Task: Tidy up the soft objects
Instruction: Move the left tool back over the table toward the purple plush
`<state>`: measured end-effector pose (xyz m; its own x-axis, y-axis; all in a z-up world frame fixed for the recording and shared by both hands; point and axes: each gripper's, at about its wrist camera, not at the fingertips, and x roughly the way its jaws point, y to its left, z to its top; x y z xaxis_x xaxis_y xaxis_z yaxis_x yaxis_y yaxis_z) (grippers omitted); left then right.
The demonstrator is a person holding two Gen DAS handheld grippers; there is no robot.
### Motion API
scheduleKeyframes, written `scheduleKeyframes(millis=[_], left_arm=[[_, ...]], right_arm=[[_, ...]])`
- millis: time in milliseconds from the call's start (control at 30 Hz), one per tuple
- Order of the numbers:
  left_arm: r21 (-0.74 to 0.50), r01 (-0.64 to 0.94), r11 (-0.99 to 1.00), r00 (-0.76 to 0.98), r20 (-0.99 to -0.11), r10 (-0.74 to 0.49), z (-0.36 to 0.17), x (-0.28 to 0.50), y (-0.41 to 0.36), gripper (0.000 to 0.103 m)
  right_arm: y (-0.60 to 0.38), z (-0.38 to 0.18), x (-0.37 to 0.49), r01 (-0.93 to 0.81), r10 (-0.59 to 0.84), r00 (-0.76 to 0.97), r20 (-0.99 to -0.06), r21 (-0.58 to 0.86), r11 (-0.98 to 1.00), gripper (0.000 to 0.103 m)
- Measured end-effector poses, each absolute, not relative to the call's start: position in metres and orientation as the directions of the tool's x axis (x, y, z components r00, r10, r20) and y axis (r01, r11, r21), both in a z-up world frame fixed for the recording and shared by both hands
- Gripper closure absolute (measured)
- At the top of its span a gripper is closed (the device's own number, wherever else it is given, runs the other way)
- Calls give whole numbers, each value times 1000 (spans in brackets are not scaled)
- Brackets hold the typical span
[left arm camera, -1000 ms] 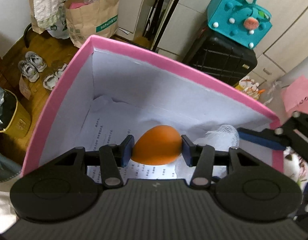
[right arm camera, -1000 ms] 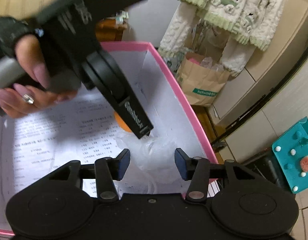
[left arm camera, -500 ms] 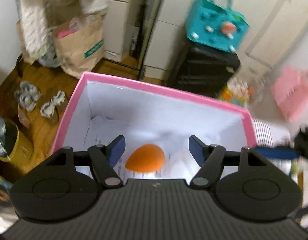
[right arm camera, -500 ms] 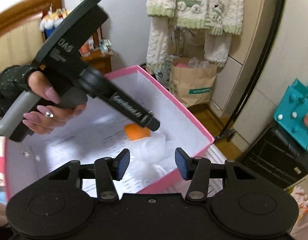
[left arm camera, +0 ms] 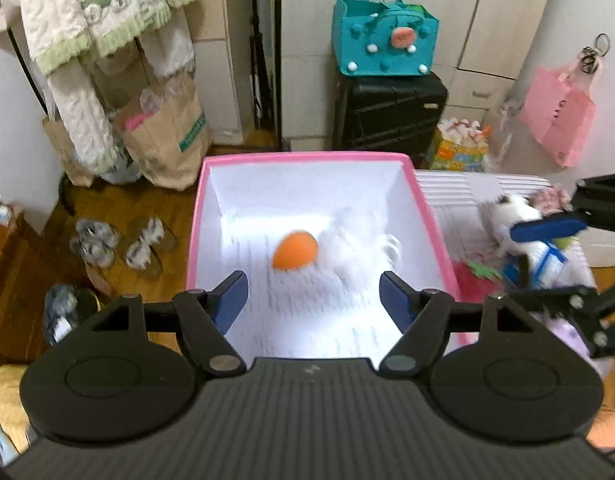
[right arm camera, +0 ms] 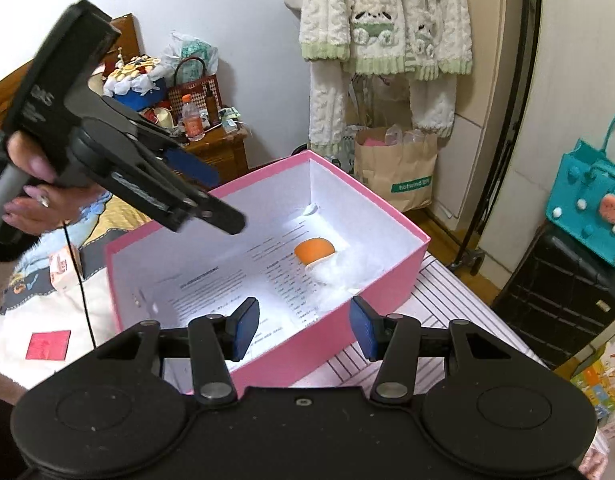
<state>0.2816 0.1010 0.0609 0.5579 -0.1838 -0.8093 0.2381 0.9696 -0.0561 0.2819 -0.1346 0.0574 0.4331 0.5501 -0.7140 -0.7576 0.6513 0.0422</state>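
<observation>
A pink box (left arm camera: 311,157) lined with printed paper holds an orange egg-shaped sponge (left arm camera: 295,251) and a white mesh puff (left arm camera: 357,244) beside it. Both also show in the right wrist view: the sponge (right arm camera: 314,251), the puff (right arm camera: 341,270), the box (right arm camera: 371,284). My left gripper (left arm camera: 312,294) is open and empty, raised above the box's near end. My right gripper (right arm camera: 304,326) is open and empty, above the box's near rim. The left gripper (right arm camera: 211,196) shows at the left of the right wrist view.
A plush cat (left arm camera: 515,216) and other soft toys (left arm camera: 477,274) lie on a white striped surface (left arm camera: 459,190) right of the box. A black suitcase (left arm camera: 387,112) with a teal bag (left arm camera: 385,44), paper bags (left arm camera: 167,132) and slippers (left arm camera: 119,244) stand behind and left.
My left gripper opened and let go of the orange sponge, which now lies in the box, then rose and pulled back. My right gripper also rose and backed away from the puff.
</observation>
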Motion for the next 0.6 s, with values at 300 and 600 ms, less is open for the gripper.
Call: scheduleKeyframes(millis=[300,600], left_arm=[[-60,289,955,576,-786,-224,99,217,92,29],[13,396,918,599,-762,-248,109,158,54,21]], right_arm=[[-160,86,232,-754,552,484,-679,-2,657,44],[-189,95,179,-753,556,509,-658,-27,657,39]])
